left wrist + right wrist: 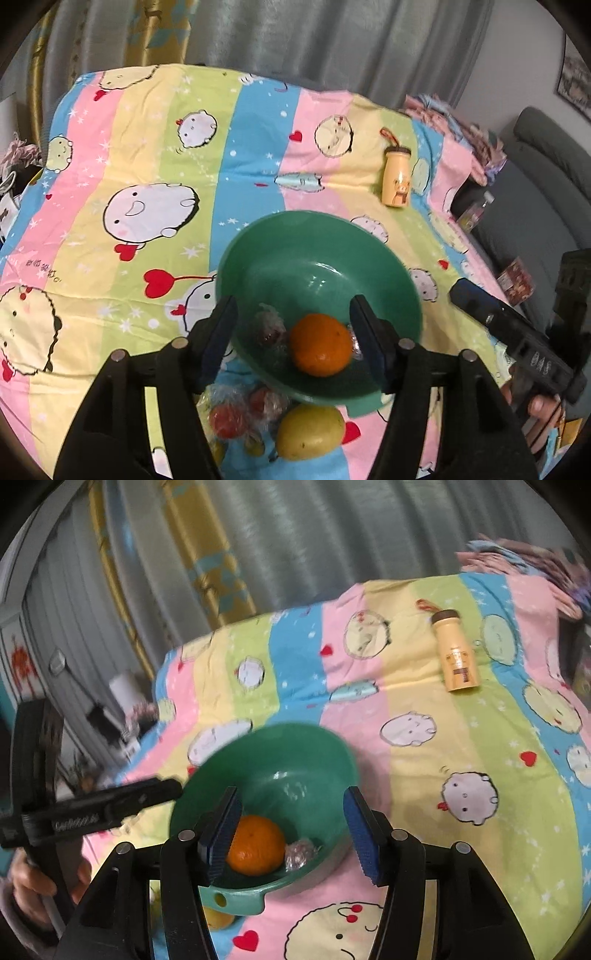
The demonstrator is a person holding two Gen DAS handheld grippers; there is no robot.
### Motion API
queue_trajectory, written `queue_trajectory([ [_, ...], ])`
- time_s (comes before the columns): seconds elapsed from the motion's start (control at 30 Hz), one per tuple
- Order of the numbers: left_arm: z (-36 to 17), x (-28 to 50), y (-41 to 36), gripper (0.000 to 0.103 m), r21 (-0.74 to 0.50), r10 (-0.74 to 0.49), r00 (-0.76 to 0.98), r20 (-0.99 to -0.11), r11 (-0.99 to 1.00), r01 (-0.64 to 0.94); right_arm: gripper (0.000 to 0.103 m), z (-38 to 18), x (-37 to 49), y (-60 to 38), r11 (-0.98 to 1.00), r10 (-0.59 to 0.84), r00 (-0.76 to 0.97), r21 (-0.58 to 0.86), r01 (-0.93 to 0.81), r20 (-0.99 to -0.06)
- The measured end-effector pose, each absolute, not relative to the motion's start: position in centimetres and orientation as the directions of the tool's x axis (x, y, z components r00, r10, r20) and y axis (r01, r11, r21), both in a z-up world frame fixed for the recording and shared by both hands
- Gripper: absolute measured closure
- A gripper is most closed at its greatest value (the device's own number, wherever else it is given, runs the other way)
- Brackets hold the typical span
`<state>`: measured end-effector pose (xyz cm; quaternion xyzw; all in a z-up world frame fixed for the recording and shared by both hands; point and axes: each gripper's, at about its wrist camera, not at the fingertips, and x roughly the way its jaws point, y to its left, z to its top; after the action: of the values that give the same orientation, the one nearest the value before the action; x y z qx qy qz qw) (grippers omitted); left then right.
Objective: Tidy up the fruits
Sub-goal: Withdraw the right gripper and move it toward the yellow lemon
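Note:
A green plastic bowl (314,243) sits on the cartoon bedsheet. An orange (320,344) and a small wrapped fruit (271,326) lie in it. My left gripper (295,328) is open above the bowl's near side, holding nothing. A yellow-green mango (310,432) and wrapped red fruits (229,421) lie on the sheet in front of the bowl. In the right wrist view the bowl (295,749) holds the orange (255,849) and the wrapped fruit (300,853). My right gripper (291,827) is open and empty over it.
A yellow bottle (396,176) lies on the sheet at the back right; it also shows in the right wrist view (456,651). Grey curtains hang behind the bed. A grey sofa (543,192) stands to the right. The other gripper (517,332) shows at the right.

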<state>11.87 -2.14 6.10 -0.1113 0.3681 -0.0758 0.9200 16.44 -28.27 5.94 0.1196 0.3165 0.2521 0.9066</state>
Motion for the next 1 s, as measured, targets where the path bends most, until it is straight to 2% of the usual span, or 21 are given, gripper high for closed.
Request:
queue_trajectory([
  [0.07, 6.5, 10.8, -1.7, 0.037, -0.258, -0.210, 0.727, -0.654, 0.965, 0.046, 0.035, 6.3, 16.2, -29.6, 0.838, 0.535, 0.688, 0.415, -0.355, -0.491],
  [0.23, 7.0, 8.0, -0.2, 0.036, -0.280, -0.201, 0.749, -0.632, 0.960, 0.021, 0.035, 7.0, 15.3, -30.8, 0.831, 0.533, 0.706, 0.442, -0.336, -0.466],
  [0.53, 6.0, 3.8, 1.9, 0.024, -0.277, -0.130, 0.760, -0.637, 0.958, -0.069, 0.032, 7.6, 13.3, -30.2, 0.829, 0.546, 0.697, 0.416, -0.373, -0.464],
  [0.63, 5.0, 2.6, 2.4, 0.017, -0.279, -0.120, 0.757, -0.643, 0.956, -0.086, 0.032, 7.6, 12.6, -29.2, 0.822, 0.565, 0.675, 0.397, -0.409, -0.475],
  [0.7, 4.2, 2.0, 2.8, 0.006, -0.289, -0.122, 0.748, -0.653, 0.952, -0.097, 0.031, 7.5, 12.0, -28.1, 0.818, 0.575, 0.657, 0.370, -0.441, -0.488],
  [0.73, 3.7, 1.7, 3.1, 0.002, -0.293, -0.121, 0.741, -0.660, 0.950, -0.106, 0.026, 7.4, 11.6, -27.7, 0.814, 0.581, 0.648, 0.362, -0.455, -0.492],
  [0.77, 3.3, 1.4, 3.3, 0.001, -0.299, -0.122, 0.739, -0.663, 0.947, -0.113, 0.021, 7.2, 11.2, -27.3, 0.810, 0.586, 0.640, 0.355, -0.466, -0.497],
  [0.8, 2.9, 1.0, 3.5, 0.001, -0.305, -0.123, 0.735, -0.667, 0.945, -0.119, 0.020, 7.0, 10.8, -26.8, 0.805, 0.593, 0.629, 0.347, -0.481, -0.503],
  [1.0, 1.3, -0.1, 4.5, 0.001, -0.288, -0.090, 0.716, -0.692, 0.944, -0.160, 0.020, 5.5, 8.0, -22.4, 0.760, 0.618, 0.540, 0.259, -0.595, -0.571],
])
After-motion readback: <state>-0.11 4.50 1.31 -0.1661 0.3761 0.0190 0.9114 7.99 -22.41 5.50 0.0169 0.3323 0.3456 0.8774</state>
